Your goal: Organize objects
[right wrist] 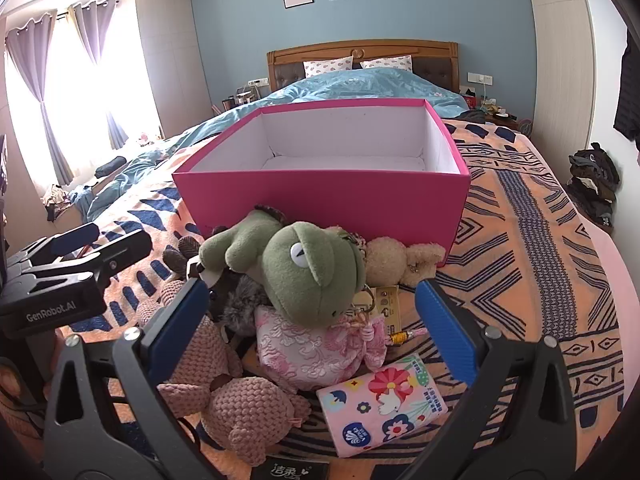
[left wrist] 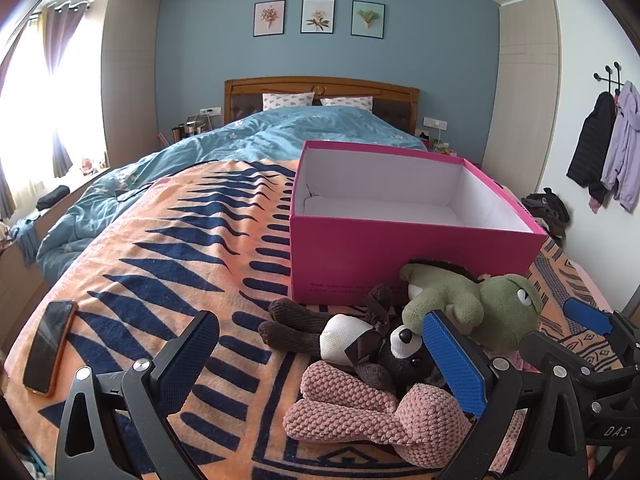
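Note:
An open, empty pink box (left wrist: 360,256) (right wrist: 320,200) stands on the orange patterned blanket (left wrist: 168,264). In front of it lies a heap of toys: a green plush frog (left wrist: 480,304) (right wrist: 308,268), a brown and white plush dog (left wrist: 352,340), a pink knitted toy (left wrist: 372,412) (right wrist: 236,400), a beige bear (right wrist: 396,258), a pink embroidered pouch (right wrist: 316,352) and a flowered tissue pack (right wrist: 384,404). My left gripper (left wrist: 324,356) is open, low over the dog and knitted toy. My right gripper (right wrist: 316,320) is open around the frog and pouch, holding nothing.
A phone in an orange case (left wrist: 48,344) lies on the blanket at the left. A blue duvet (left wrist: 256,136) covers the far bed up to the wooden headboard (left wrist: 320,88). A dark packet (right wrist: 296,470) lies at the near edge. Clothes are piled on the right (right wrist: 592,184).

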Demonstrator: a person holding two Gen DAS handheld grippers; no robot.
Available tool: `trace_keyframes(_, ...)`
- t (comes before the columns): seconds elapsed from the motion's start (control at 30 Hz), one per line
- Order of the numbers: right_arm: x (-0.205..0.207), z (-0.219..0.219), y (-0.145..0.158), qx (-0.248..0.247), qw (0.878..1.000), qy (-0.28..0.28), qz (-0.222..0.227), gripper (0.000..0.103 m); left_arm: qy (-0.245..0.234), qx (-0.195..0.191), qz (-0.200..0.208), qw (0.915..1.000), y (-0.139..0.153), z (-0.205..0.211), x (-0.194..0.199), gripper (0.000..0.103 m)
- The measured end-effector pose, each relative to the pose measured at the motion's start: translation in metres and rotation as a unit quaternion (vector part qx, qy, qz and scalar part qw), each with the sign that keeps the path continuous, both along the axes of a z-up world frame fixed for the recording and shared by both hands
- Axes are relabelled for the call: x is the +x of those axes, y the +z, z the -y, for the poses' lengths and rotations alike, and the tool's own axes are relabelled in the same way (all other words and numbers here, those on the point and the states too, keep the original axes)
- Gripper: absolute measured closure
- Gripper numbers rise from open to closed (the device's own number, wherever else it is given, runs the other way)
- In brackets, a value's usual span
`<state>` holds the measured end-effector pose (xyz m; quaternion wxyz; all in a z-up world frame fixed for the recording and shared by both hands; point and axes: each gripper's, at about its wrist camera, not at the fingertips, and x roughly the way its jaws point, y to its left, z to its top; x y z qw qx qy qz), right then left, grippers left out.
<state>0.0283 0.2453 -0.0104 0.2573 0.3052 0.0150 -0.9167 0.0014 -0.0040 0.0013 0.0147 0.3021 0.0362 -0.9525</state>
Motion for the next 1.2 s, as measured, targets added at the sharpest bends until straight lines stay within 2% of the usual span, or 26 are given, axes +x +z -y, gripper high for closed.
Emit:
trace_keyframes(0.27, -0.004, 0.000, -0.003, 0.005, 1.000, 0.005, 0.007, 0.000, -0.012, 0.010, 0.007, 0.9998, -0.004, 0.003, -0.004, 0.000)
trace_keyframes(0.37, -0.009, -0.001, -0.006, 0.006, 1.000, 0.015, 0.017, 0.005, -0.027, 0.017, 0.017, 0.9994, -0.006, 0.004, -0.010, 0.000)
trace_keyframes(0.43, -0.014, 0.001, -0.010, 0.013, 0.999, 0.022, 0.027, 0.019, -0.040, 0.021, 0.024, 0.9987, -0.007, 0.006, -0.016, 0.000)
trace_keyframes(0.5, -0.020, 0.001, -0.013, 0.015, 0.999, 0.029, 0.042, 0.025, -0.057, 0.023, 0.029, 0.9977, -0.009, 0.007, -0.023, 0.000)
trace_keyframes(0.8, -0.035, 0.007, -0.011, 0.009, 0.998, 0.044, 0.050, 0.027, -0.129, 0.036, 0.045, 0.9899, -0.015, 0.002, -0.049, 0.000)
trace_keyframes(0.87, -0.039, 0.010, -0.011, 0.011, 0.997, 0.054, 0.052, 0.044, -0.149, 0.034, 0.046, 0.9872, -0.014, -0.003, -0.052, 0.000)
trace_keyframes(0.9, -0.042, 0.011, -0.011, 0.013, 0.997, 0.059, 0.056, 0.044, -0.162, 0.032, 0.049, 0.9850, -0.014, -0.006, -0.053, 0.001)
trace_keyframes(0.97, -0.045, 0.009, -0.011, 0.008, 0.996, 0.064, 0.059, 0.045, -0.194, 0.032, 0.056, 0.9789, -0.013, -0.013, -0.054, 0.005)
trace_keyframes(1.07, -0.046, 0.003, -0.008, -0.002, 0.995, 0.075, 0.066, 0.047, -0.227, 0.035, 0.067, 0.9710, -0.014, -0.021, -0.054, 0.017)
trace_keyframes(1.13, -0.045, -0.003, -0.002, -0.019, 0.994, 0.081, 0.065, 0.047, -0.250, 0.046, 0.080, 0.9637, -0.014, -0.025, -0.055, 0.033)
trace_keyframes(1.2, -0.044, -0.007, 0.006, -0.029, 0.994, 0.085, 0.058, 0.048, -0.274, 0.061, 0.084, 0.9560, -0.011, -0.027, -0.053, 0.043)
